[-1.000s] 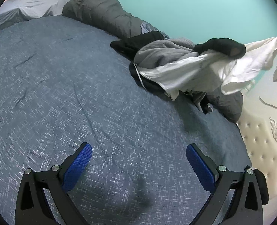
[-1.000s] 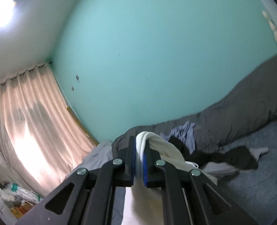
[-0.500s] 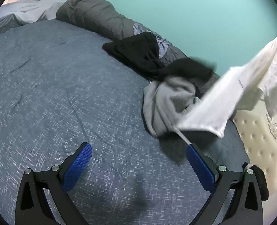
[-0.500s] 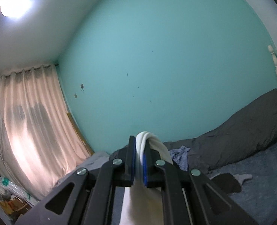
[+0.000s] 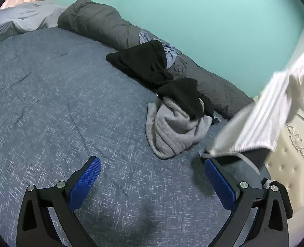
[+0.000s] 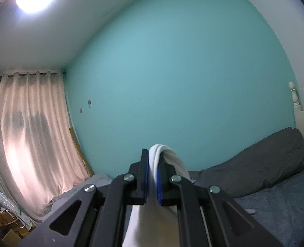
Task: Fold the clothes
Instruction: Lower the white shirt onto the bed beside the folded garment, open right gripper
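A: How do the grippers stand?
B: The right gripper [image 6: 152, 177] is clamped on a bunch of white cloth [image 6: 168, 158], held up before the teal wall; the left gripper [image 5: 152, 182] is spread wide, holding nothing, over the blue bed [image 5: 55, 103].
A: And the cloth?
B: It hangs crumpled in the air [image 5: 260, 121], right of the grey garment [image 5: 172, 131] and black garment [image 5: 149, 65] heaped on the bed.

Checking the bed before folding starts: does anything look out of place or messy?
Yes. A black garment and a grey one lie crumpled in a heap beside the rolled duvet, unfolded. The white shirt dangles bunched from the right gripper.
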`<action>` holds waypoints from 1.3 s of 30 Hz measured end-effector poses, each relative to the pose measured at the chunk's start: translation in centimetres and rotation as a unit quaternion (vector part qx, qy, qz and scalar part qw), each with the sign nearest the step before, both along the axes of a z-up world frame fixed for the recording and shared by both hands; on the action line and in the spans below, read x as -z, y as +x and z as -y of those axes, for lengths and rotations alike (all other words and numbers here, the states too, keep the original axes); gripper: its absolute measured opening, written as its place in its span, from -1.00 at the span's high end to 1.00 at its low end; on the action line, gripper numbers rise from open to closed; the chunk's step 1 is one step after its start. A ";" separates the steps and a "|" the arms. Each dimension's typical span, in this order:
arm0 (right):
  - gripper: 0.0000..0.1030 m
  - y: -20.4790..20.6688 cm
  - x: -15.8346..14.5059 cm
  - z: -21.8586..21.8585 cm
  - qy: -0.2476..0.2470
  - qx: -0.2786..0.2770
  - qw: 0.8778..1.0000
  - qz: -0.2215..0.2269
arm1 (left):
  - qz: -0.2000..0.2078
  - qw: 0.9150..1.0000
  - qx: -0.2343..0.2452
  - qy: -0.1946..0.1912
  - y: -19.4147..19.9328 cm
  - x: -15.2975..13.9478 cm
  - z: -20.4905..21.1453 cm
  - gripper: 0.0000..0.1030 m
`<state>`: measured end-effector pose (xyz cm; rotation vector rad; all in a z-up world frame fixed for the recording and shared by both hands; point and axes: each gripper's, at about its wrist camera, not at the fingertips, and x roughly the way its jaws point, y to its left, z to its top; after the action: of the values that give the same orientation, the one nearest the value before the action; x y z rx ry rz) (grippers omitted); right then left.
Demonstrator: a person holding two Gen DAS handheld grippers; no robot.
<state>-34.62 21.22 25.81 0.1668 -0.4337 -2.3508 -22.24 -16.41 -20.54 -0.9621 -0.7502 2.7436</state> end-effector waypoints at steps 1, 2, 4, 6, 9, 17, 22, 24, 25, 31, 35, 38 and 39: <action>0.89 0.1 0.3 -0.3 0.005 0.002 1.000 0.008 | -0.001 1.000 0.002 -0.001 0.2 -0.2 -0.1 -0.99; 0.89 0.2 0.5 -0.7 0.011 0.004 1.000 0.015 | -0.001 1.000 0.004 -0.001 0.3 -0.4 -0.3 -0.99; 0.89 0.6 2.2 -1.1 0.030 0.003 0.999 0.035 | -0.003 1.000 0.008 -0.002 0.7 -0.8 -0.5 -0.99; 0.89 1.2 4.3 -1.5 0.055 -0.002 0.997 0.054 | -0.004 1.000 0.013 -0.004 1.0 -1.1 -0.8 -0.99; 0.89 2.3 7.3 -1.6 0.086 -0.014 0.993 0.075 | -0.011 0.999 0.026 -0.019 1.7 -2.0 -1.7 -0.99; 0.88 3.9 14.3 -2.6 0.139 -0.006 0.980 0.141 | 0.004 0.999 0.032 -0.021 3.7 -2.0 -2.6 -0.99; 0.88 2.9 20.7 -1.8 0.172 0.001 0.964 0.204 | 0.016 0.999 0.021 -0.031 4.7 -0.9 -2.4 -0.99; 0.88 2.8 24.3 -2.1 0.176 -0.002 0.958 0.228 | 0.023 0.999 0.019 -0.029 4.7 -0.3 -2.2 -0.99; 0.88 2.7 25.9 -2.1 0.181 -0.002 0.954 0.238 | 0.025 0.999 0.018 -0.032 4.6 0.1 -2.3 -0.99; 0.87 1.9 34.7 -0.9 0.233 -0.007 0.931 0.282 | 0.035 0.998 0.019 -0.038 3.9 1.9 -2.4 -0.99; 0.83 0.8 39.9 0.1 0.263 -0.001 0.915 0.306 | 0.041 0.998 0.019 -0.039 3.6 2.8 -2.3 -0.99; 0.82 -0.4 43.7 0.4 0.270 0.007 0.904 0.330 | 0.042 0.998 0.019 -0.038 3.3 3.3 -2.1 -0.99; 0.82 -0.8 45.0 0.5 0.273 0.009 0.901 0.338 | 0.043 0.998 0.019 -0.038 3.2 3.4 -2.0 -0.99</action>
<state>-35.39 20.68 -19.17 1.2694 -0.0713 -2.3211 -19.00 -14.42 -23.96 -1.1031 -0.6361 2.7315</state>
